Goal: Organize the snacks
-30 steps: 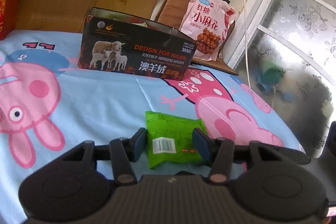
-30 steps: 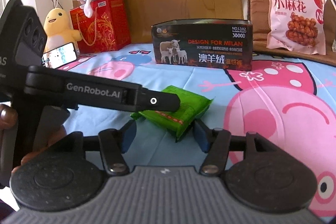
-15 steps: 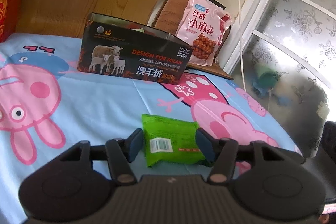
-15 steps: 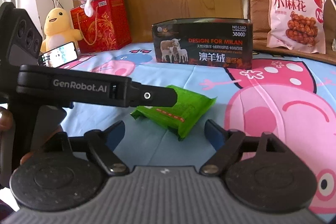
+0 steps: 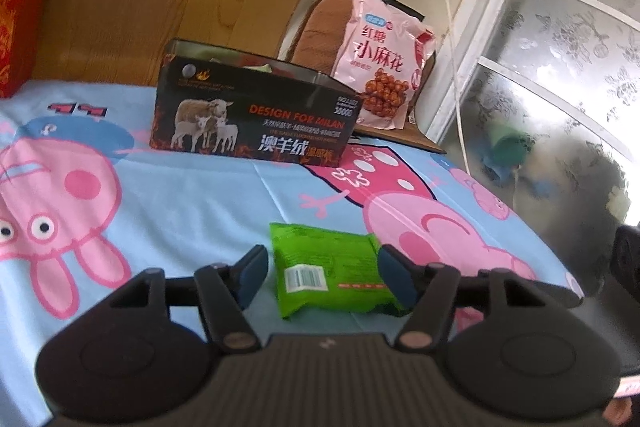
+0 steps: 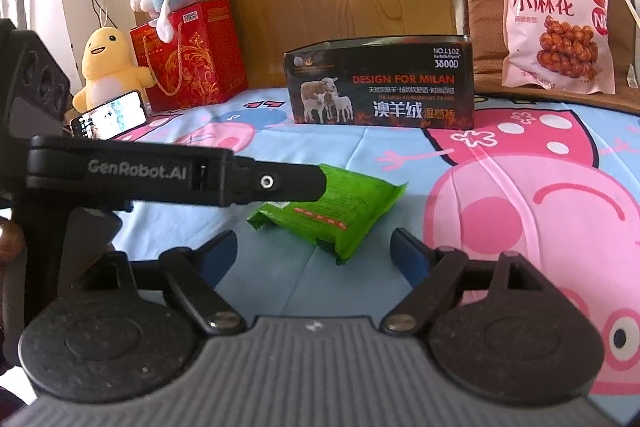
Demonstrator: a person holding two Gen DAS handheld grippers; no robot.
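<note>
A green snack packet [image 5: 328, 271] lies on the Peppa Pig sheet, also in the right wrist view [image 6: 340, 205]. My left gripper [image 5: 322, 273] is open, its fingers on either side of the packet, not squeezing it. In the right wrist view the left gripper's finger [image 6: 256, 183] reaches over the packet. My right gripper [image 6: 314, 255] is open and empty, just in front of the packet. A black open box [image 5: 256, 123] stands behind, with some green showing inside. It shows in the right wrist view too [image 6: 384, 87].
A pink snack bag [image 5: 384, 67] leans on a brown chair at the back right [image 6: 556, 19]. A red gift bag [image 6: 188, 55], plush toys [image 6: 108, 63] and a phone [image 6: 110, 115] stand at the back left. The bed edge drops off at the right [image 5: 560, 255].
Both grippers have opened wider. The left gripper was tight around the green packet and now stands apart from its sides. The packet still lies on the sheet.
</note>
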